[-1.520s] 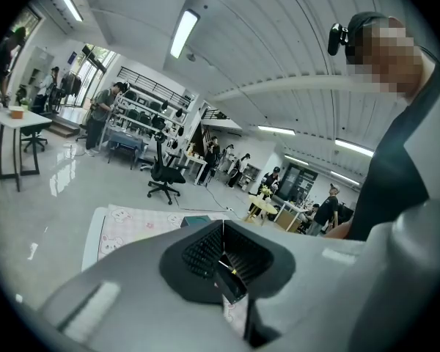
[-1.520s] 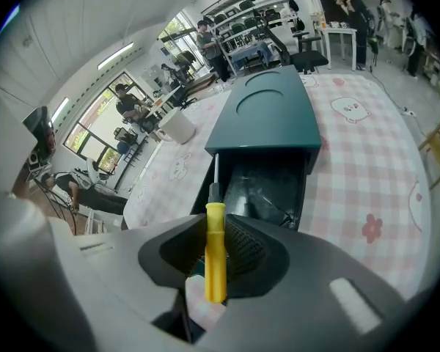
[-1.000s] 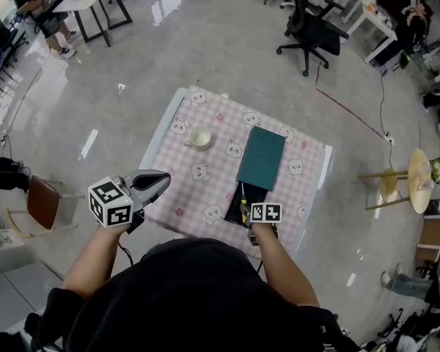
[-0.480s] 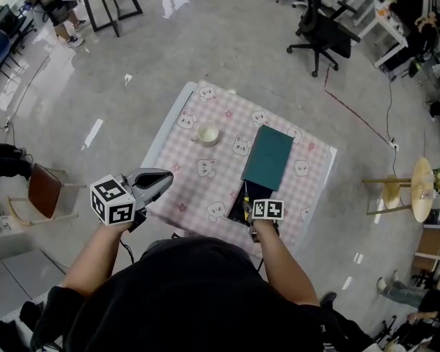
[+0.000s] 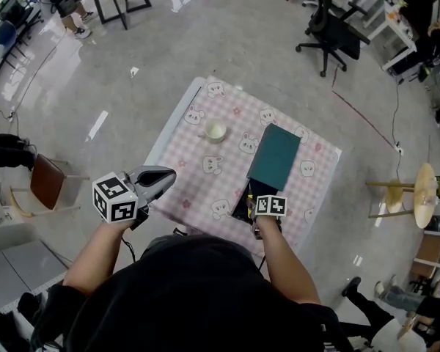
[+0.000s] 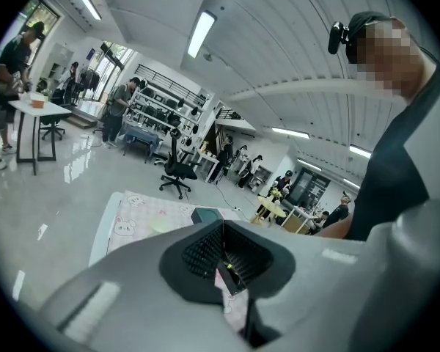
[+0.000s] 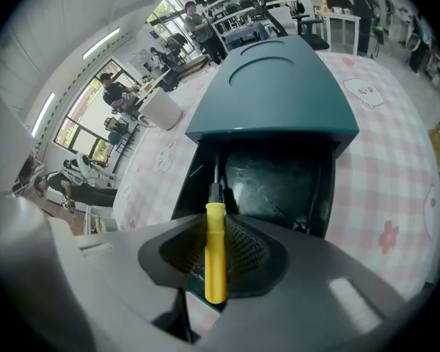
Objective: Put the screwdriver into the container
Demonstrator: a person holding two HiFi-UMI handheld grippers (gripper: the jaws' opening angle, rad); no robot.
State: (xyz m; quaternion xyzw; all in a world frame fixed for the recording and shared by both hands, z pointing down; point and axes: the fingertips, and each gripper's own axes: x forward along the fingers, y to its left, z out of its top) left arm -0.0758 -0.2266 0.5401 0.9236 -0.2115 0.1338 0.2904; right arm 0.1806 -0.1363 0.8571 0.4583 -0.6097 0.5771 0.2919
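right gripper (image 7: 218, 249) is clamped on the screwdriver (image 7: 215, 259), pads on the yellow handle, shaft pointing forward into the open end of the container (image 7: 279, 178). so the screwdriver is in my grip at the box mouth, not lying inside yet. the teal lid (image 7: 275, 86) is slid back and covers the far part of the box. left gripper (image 5: 165, 178) has its jaws together on nothing, held off the left side of the table (image 5: 180, 134), well apart from the work. risks, as i judge them: the shaft runs close along the left wall, so pushing on could snag the tip on the wall or under the lid edge. the handle is thin and could pivot in the pads. letting go too high could bounce it out onto the cloth. can't see: the shaft tip, lost in the dark under the lid. the box floor is black and hard to read. in the head view my own head and body hide the near table edge.
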